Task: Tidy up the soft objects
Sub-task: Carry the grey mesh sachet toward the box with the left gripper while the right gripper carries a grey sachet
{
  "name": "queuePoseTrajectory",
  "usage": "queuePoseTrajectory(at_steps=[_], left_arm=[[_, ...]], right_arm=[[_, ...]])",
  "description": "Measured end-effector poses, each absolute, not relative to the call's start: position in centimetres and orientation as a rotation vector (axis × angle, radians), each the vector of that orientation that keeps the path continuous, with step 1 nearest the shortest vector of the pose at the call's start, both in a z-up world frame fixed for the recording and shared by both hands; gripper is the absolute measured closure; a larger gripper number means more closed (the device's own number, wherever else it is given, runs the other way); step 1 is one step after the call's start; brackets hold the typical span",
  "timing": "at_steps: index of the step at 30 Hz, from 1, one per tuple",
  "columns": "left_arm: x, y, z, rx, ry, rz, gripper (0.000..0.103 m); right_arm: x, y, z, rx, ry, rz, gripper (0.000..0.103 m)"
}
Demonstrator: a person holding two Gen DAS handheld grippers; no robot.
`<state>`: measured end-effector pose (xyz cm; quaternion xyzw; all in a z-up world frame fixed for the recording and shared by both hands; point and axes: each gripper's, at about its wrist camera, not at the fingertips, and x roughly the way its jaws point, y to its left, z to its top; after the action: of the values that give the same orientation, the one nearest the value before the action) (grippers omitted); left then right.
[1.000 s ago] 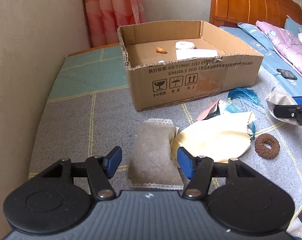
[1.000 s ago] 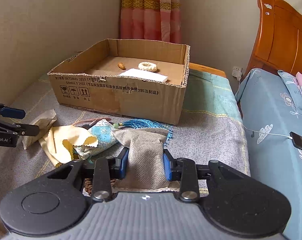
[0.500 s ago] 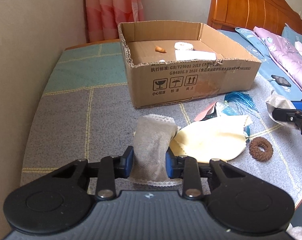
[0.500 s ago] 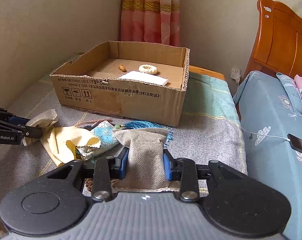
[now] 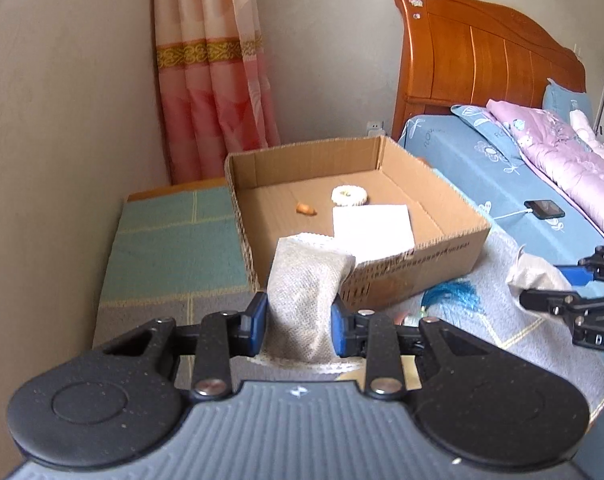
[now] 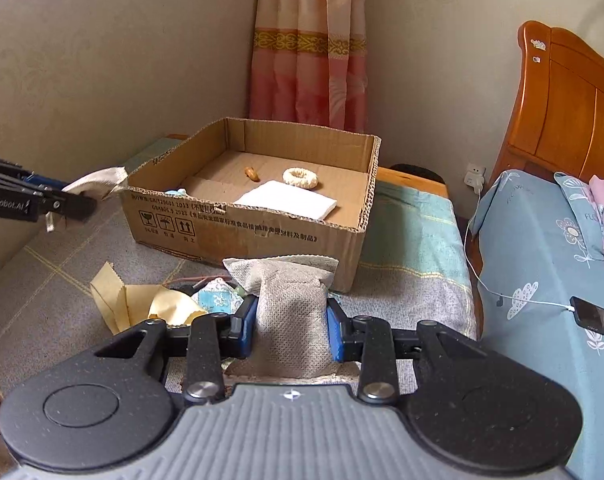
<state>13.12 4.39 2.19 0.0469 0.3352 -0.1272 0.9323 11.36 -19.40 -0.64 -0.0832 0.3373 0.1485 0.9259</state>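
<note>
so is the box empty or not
Not empty. The box holds a folded white cloth, a cream ring and a small orange piece on its floor.

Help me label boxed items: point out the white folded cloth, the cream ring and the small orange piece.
white folded cloth point(image 6: 287, 200), right wrist view, middle of its top face.
cream ring point(image 6: 300, 178), right wrist view, its near band.
small orange piece point(image 5: 306, 209), left wrist view, its middle.
</note>
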Motion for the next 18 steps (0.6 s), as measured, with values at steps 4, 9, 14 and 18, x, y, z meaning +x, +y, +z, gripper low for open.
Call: queuePoseTrajectory(at_steps=[4, 9, 14, 18], left_arm=[[16.6, 3.0, 3.6, 0.111, 0.642, -0.273, 0.073], [20.7, 0.9, 4.1, 0.144, 0.621, -0.272, 0.073], [23.6, 0.1, 3.1, 0.132, 0.630, -0.230, 0.064], [23.6, 0.6, 1.9, 0.098, 0.623, -0.192, 0.019]], right_arm=[[11.7, -19.1, 0.0, -0.167, 0.671, 0.314, 0.064], [12.2, -19.0, 0.1, -0.166, 0.663, 0.314, 0.064], [12.5, -19.3, 0.4, -0.169, 0.657, 0.295, 0.064], [12.6, -19.4, 0.6, -0.175, 0.657, 0.283, 0.064]])
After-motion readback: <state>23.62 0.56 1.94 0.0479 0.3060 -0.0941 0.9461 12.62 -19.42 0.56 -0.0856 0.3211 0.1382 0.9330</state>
